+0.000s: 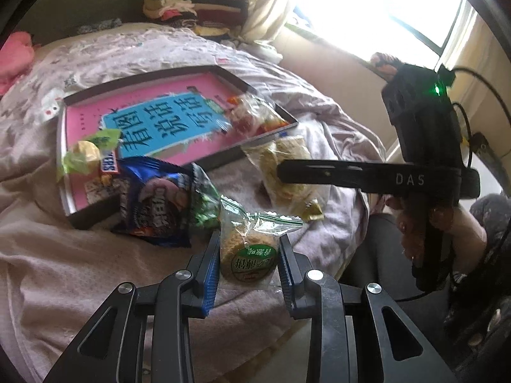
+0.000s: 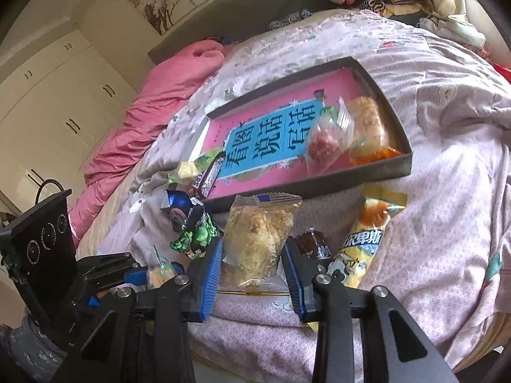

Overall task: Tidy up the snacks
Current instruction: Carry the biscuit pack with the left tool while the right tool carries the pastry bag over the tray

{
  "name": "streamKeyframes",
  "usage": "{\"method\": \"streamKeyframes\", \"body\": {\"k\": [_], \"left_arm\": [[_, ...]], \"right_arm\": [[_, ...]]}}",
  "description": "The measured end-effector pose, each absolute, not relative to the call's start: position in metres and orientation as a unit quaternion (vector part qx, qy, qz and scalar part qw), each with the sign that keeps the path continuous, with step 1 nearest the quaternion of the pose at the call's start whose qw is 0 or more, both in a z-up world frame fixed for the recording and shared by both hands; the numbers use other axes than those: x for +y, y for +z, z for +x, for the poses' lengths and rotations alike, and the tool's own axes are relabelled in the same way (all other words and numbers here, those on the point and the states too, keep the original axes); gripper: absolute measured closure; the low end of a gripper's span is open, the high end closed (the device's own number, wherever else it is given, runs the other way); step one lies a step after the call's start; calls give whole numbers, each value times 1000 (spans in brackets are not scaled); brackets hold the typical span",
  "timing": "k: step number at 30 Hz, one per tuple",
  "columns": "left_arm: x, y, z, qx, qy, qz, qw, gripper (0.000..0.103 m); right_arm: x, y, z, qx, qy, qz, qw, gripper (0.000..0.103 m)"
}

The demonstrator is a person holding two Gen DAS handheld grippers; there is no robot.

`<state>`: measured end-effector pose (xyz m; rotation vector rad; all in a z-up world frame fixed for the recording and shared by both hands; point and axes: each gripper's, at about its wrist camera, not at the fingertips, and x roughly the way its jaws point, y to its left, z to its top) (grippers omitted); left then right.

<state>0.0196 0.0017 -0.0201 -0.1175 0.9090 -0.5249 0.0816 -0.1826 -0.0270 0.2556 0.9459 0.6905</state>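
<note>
Both tools grip packets: left tool (image 1: 249, 257) a green-labelled biscuit (image 1: 247, 255), right tool (image 2: 252, 263) a pastry packet (image 2: 258, 236).

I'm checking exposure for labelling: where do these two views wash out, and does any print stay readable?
Left wrist view: the window is blown out to white, though the round cookie pack between the left gripper fingers keeps a sharp label. Right wrist view: lighting is even, the tray print is legible, and the edges bow with fisheye.
</note>
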Motion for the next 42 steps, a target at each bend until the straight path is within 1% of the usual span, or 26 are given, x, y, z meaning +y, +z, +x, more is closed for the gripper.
{"method": "streamKeyframes", "body": {"k": [13,19,24,33,39,42], "left_arm": [[29,0,19,396,-226,-91,885,69],[58,10,23,365,-183,-130,904,69],[80,15,24,345,-138,-143,917,69],[102,20,27,321,-88,-146,931,69],[100,32,34,289,-73,-129,946,69],[97,33,42,286,-77,-124,947,69]], "right_arm": [[-182,-9,76,422,325,105,840,65],[-181,-1,79,411,323,103,847,65],[-182,6,84,400,318,105,853,65],[-184,15,93,384,313,109,862,65],[-183,22,100,370,312,111,868,65],[-182,26,105,363,310,111,871,65]]}}
